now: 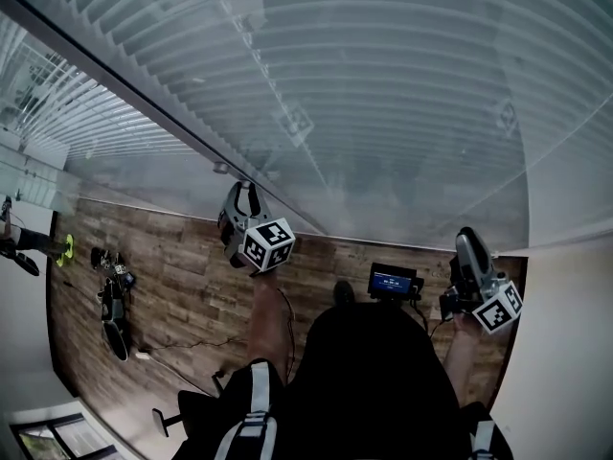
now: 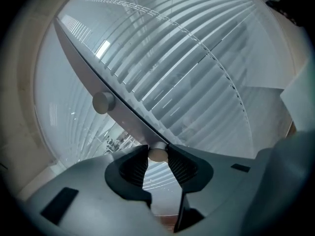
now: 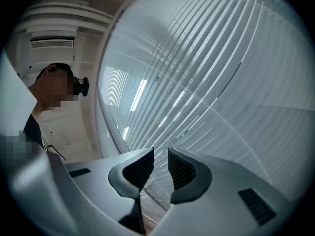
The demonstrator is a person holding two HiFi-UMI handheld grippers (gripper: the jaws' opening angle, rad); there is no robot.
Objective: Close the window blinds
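Observation:
White slatted blinds (image 1: 383, 84) fill the window ahead and are also seen in the left gripper view (image 2: 197, 58) and the right gripper view (image 3: 206, 73). My left gripper (image 1: 241, 192) reaches to the blinds' lower edge beside a grey window post (image 1: 144, 103). Its jaws (image 2: 157, 156) are shut on a pale round rod end (image 2: 157, 153), which looks like the blinds' tilt wand. A second round knob (image 2: 103, 102) sits on the post above it. My right gripper (image 1: 469, 240) hangs back at the right, apart from the blinds. Its jaws (image 3: 160, 163) stand a narrow gap apart with nothing between them.
Below lies a wood floor (image 1: 192, 286) with cables, dark gear (image 1: 113, 305) at the left and a small device with a lit screen (image 1: 393, 282). A second blind (image 1: 57, 113) covers the pane left of the post. A person (image 3: 49, 92) shows at the left.

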